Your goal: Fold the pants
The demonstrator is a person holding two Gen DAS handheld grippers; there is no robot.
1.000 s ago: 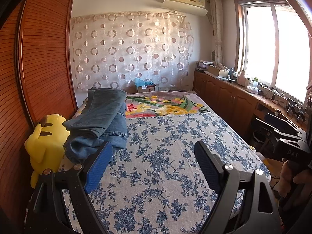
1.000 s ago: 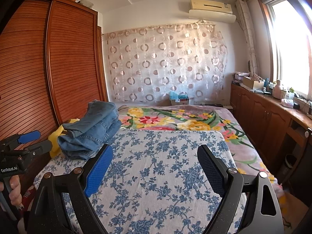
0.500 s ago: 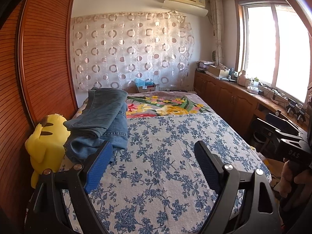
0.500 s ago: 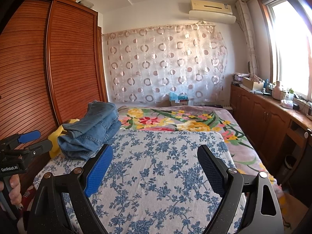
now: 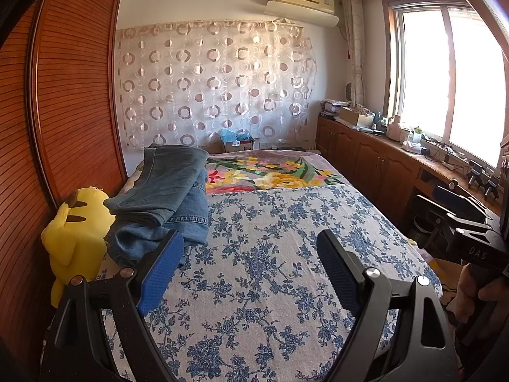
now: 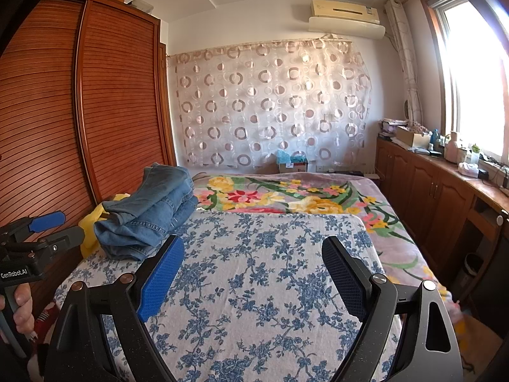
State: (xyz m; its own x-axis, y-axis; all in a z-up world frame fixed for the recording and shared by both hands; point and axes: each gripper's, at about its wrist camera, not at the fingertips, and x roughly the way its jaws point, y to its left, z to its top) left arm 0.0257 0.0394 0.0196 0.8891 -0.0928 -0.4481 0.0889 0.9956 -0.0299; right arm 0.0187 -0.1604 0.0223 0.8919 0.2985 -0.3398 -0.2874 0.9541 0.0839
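Folded blue jeans [image 5: 165, 200] lie in a stack at the left edge of the bed, also seen in the right wrist view [image 6: 152, 213]. My left gripper [image 5: 248, 267] is open and empty, held above the blue floral sheet [image 5: 270, 254], with the jeans just beyond its left finger. My right gripper [image 6: 251, 270] is open and empty over the same sheet [image 6: 270, 254]. The left gripper also shows at the left edge of the right wrist view [image 6: 47, 229], and the right gripper's body shows at the right edge of the left wrist view [image 5: 470, 222].
A yellow plush toy [image 5: 76, 232] sits between the jeans and the wooden wardrobe [image 5: 63, 111]. A flowered blanket [image 5: 270, 175] covers the far bed. Low wooden cabinets [image 5: 381, 165] with clutter run along the right under the window.
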